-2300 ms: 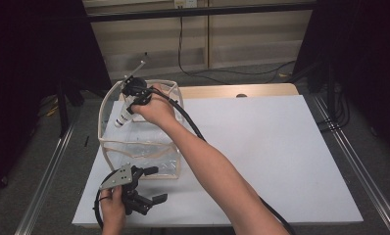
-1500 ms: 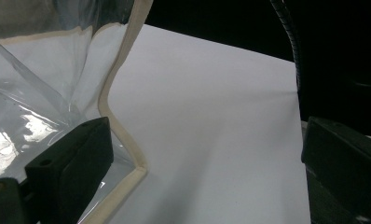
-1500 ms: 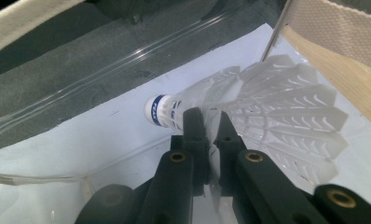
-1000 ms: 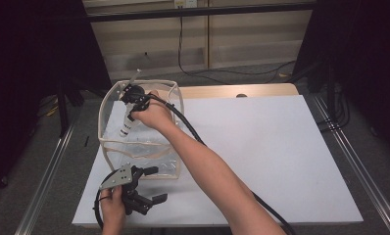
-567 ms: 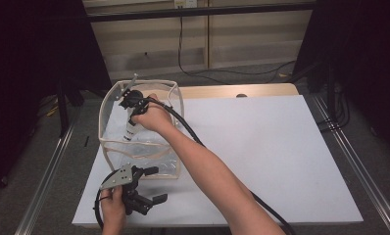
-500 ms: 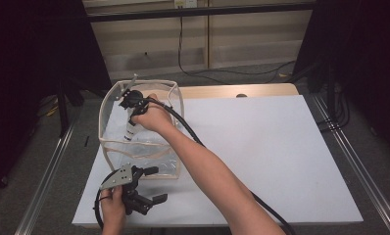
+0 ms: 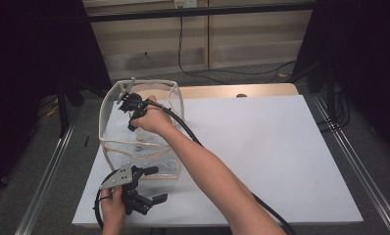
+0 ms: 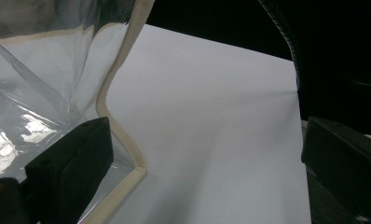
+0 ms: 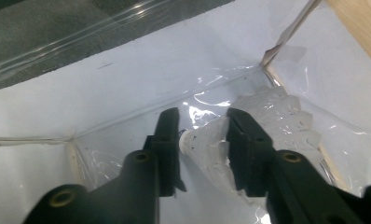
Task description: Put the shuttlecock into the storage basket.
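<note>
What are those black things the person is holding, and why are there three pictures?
A person holds a tool with two black jaws in each hand, like tongs. The big picture comes from a camera above the white table. The other two come from small cameras riding on the tongs, looking out along the jaws.

On the table stands a clear plastic bag with cream edges. The right tongs reach down inside it. Between their jaws lies a white shuttlecock, the feathered thing you hit in badminton. The jaws have just been opening, so it seems to be let go onto the bag's bottom.

The left tongs wait open near the bag's front corner, holding nothing.
</note>
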Tool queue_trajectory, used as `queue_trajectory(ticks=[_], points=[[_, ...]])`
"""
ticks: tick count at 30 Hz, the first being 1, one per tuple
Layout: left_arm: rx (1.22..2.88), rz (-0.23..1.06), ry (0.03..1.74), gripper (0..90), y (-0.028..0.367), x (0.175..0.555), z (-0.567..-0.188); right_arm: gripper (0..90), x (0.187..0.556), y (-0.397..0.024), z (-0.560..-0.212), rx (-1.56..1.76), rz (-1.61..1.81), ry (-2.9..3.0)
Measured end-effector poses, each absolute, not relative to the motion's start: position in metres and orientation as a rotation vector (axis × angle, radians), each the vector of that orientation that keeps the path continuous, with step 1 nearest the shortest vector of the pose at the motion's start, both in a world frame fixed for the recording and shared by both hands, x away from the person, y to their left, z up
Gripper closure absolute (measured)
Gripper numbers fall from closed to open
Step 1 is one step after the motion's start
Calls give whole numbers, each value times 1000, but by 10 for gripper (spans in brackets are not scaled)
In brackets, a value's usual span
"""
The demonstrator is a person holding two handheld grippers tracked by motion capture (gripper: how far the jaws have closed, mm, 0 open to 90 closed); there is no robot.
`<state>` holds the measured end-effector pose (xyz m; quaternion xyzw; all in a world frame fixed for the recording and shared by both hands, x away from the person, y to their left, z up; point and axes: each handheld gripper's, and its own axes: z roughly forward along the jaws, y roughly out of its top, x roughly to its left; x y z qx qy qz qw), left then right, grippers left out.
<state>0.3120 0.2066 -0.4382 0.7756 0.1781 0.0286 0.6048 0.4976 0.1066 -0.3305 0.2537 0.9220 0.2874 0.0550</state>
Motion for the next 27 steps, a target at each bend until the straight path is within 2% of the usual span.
queue_trajectory(ticks=[13, 16, 27], points=[[1791, 70, 412, 23, 206, 312, -438, 411, 499, 104, -323, 768, 848, 2746], [1789, 68, 411, 23, 206, 312, -437, 387, 500, 103, -318, 758, 853, 2736], [1798, 68, 406, 23, 205, 311, -437, 200, 500, 83, -291, 824, 905, 2715]])
